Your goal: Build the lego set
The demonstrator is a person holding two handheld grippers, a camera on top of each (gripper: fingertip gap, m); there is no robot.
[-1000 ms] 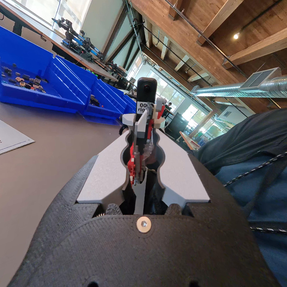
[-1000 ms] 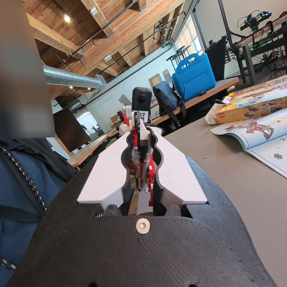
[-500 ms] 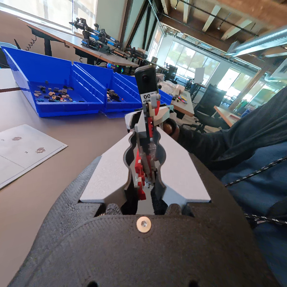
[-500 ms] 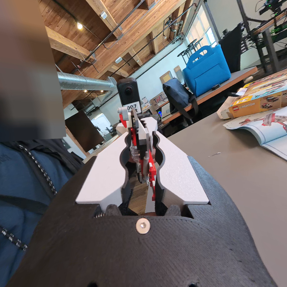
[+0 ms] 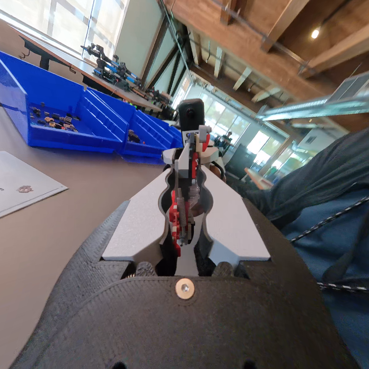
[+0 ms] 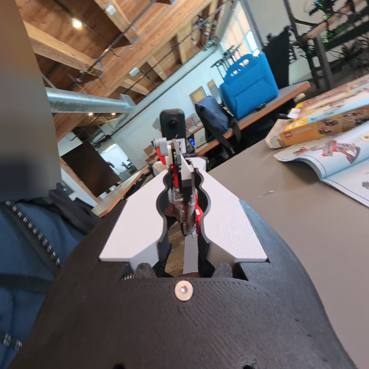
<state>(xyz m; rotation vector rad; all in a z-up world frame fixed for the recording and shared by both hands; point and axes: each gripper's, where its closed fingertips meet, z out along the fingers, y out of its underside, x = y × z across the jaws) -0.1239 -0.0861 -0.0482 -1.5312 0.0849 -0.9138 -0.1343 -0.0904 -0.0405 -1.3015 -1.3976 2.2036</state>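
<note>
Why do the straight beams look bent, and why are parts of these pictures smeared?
Left wrist view: the wide-angle lens bends the blue bins and ceiling; the duct at right streaks with motion blur, windows glare white; the lego model stays fairly sharp. Right wrist view: the instruction booklet and box smear; the grey patch at left was added afterwards.

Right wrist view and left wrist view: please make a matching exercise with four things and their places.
Things:
1. red, white and grey lego model
2. yellow cardboard lego box
3. blue plastic parts bins
4. bright blue fabric bag

Places:
A. far desk
B. beside open instruction booklet
C. between both grippers' jaws
D. table's left side, holding small pieces

Pairs: 1-C, 2-B, 3-D, 4-A
</note>
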